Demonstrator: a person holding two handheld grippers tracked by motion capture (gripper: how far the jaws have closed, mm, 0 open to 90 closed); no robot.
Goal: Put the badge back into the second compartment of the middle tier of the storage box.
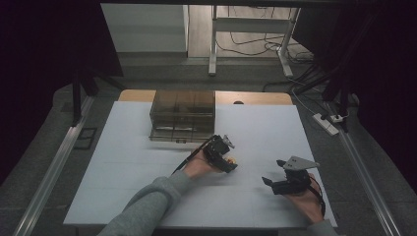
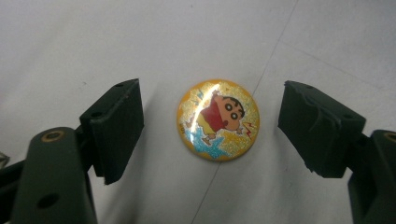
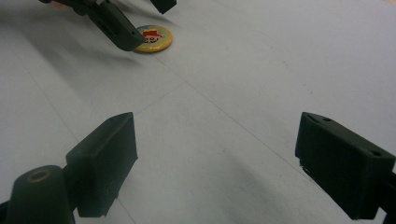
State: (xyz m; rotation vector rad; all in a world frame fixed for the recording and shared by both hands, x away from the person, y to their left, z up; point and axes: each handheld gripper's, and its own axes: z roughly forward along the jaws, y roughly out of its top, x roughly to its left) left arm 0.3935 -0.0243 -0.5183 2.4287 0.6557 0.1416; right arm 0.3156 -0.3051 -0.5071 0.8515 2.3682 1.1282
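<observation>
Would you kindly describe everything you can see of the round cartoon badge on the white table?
The round yellow glittery cartoon badge looks glossy, domed and orange-rimmed, showing a red-shirted figure with blue stars. It lies flat, face up, on the white table, between the left tongs, whose open jaws stand clear on either side without touching it.

The white surface lies bare around the round badge, with a gap on either side between it and the open jaws of the left gripper, neither pad touching. Toward the far edge the brown drawer box blocks the way. The right gripper sits well apart, with open surface between its spread jaws.
</observation>
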